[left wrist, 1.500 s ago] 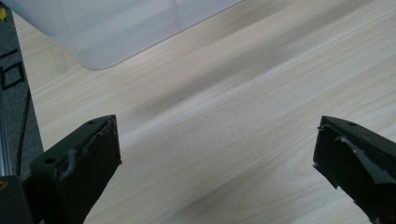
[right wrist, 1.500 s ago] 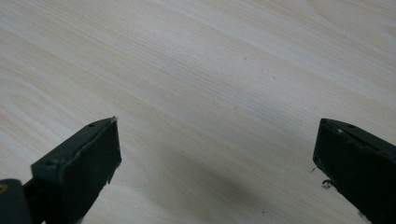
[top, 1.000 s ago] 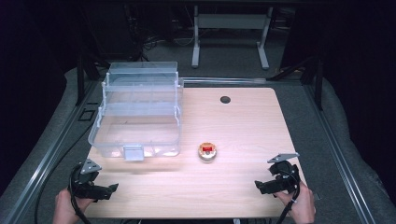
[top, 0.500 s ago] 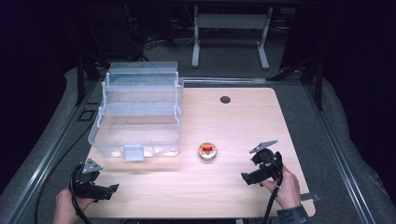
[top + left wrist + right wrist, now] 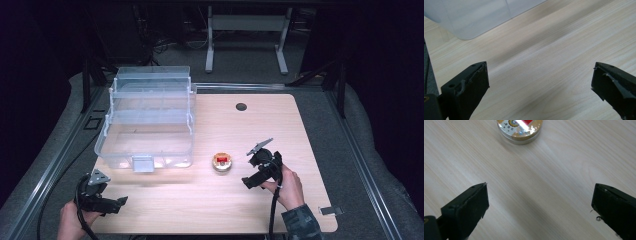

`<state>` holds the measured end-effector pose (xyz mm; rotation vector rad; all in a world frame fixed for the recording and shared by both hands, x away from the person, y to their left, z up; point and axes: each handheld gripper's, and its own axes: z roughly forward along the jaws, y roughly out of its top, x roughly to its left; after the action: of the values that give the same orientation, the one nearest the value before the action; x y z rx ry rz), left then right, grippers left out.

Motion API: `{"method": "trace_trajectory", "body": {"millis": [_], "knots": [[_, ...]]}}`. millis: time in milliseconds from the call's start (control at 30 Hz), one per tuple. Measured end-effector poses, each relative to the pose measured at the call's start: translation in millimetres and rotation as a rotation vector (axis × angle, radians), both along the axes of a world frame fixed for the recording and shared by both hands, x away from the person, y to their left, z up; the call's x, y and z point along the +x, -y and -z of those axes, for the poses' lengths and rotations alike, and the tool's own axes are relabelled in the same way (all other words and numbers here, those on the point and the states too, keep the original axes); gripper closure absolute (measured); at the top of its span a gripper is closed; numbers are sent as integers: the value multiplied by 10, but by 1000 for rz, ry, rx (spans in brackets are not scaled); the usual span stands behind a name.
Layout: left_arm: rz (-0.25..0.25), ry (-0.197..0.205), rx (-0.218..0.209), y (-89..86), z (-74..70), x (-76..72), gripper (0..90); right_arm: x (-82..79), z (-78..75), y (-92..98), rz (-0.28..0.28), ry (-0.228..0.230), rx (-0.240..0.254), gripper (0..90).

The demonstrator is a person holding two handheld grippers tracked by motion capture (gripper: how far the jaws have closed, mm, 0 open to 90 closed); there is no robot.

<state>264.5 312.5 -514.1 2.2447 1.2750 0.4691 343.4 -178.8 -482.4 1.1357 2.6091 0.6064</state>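
A dark room all round, and in the middle of it a pale wooden worktop [image 5: 300, 130] under the light. The landmark here is the clear plastic organiser box [image 5: 147, 120], standing open and tiered on the worktop's left half. Just off its front right corner sits a small round tin [image 5: 222, 162] with a gold and red lid, flat on the wood, touching nothing. The right hand-held gripper [image 5: 250, 182] is near that tin, on the side away from the box, jaws wide apart and pointed at it; in the right gripper view the tin [image 5: 519, 129] lies ahead of the jaws, not yet between them. The left hand-held gripper [image 5: 121, 201] hangs in front of the box near the worktop's front edge, jaws spread too, nothing in them. So by my reading the reach is on and the grasp is not made: tin unlifted, everything left to do.
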Motion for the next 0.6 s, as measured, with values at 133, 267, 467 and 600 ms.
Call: {"method": "trace_trajectory", "body": {"millis": [133, 267, 467, 600], "knots": [[-2, -3, -4, 3, 1, 1, 15, 152, -22, -178, -40, -16, -3, 5], [-2, -1, -6, 6, -20, -10, 14, 271, -20, -303, -58, -35, -1, 4], [-2, -3, -10, 7, -7, 5, 14, 422, -6, -478, -60, -44, -10, 0], [3, -7, -14, 20, 9, 7, 14, 551, 45, -604, -67, -74, -22, 0]]}}
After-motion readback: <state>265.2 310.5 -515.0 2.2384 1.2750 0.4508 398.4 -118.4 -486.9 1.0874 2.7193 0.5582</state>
